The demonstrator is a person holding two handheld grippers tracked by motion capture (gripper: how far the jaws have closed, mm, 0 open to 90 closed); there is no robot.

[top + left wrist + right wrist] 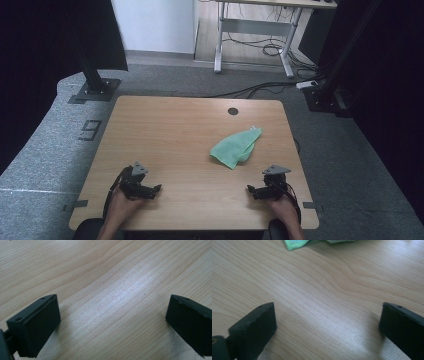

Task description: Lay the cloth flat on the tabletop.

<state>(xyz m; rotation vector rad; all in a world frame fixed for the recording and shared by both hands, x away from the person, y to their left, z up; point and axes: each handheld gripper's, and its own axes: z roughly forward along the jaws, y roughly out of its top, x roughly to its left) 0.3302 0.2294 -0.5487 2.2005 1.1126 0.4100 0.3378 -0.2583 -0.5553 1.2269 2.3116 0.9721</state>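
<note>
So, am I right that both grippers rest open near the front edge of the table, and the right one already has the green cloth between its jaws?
Not quite. The right gripper holds nothing: the right gripper view shows bare table between its open jaws, with the green cloth lying farther off. Both grippers, the left gripper included, do rest open near the front edge.

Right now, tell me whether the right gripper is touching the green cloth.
Apart. The high view shows bare table between the right gripper and the green cloth; its jaws stand open and empty.
</note>
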